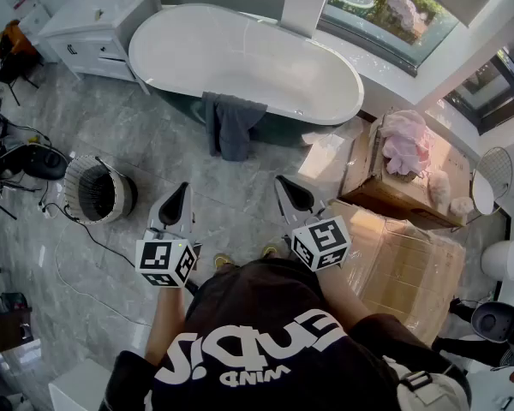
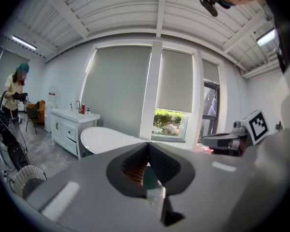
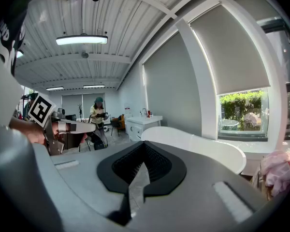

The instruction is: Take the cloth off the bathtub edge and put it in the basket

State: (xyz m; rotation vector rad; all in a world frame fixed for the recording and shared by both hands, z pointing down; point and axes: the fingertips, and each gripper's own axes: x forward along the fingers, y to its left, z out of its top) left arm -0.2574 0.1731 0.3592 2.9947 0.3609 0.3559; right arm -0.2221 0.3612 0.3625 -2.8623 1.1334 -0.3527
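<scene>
Left gripper [image 1: 183,188] and right gripper [image 1: 283,181] are both closed and empty. Open one and pinch the dark grey cloth [image 1: 231,122] high up, where it hangs over the white oval bathtub [image 1: 240,54] rim.

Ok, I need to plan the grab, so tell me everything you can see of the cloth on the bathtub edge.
The cloth is a dark grey-blue towel, soft and matte looking, lying in loose folds. It is draped over the near rim of the white bathtub, about midway along, most of it hanging down the tub's dark outer side toward the floor. Whether its hem reaches the floor I cannot tell. Only the tub touches it.
</scene>
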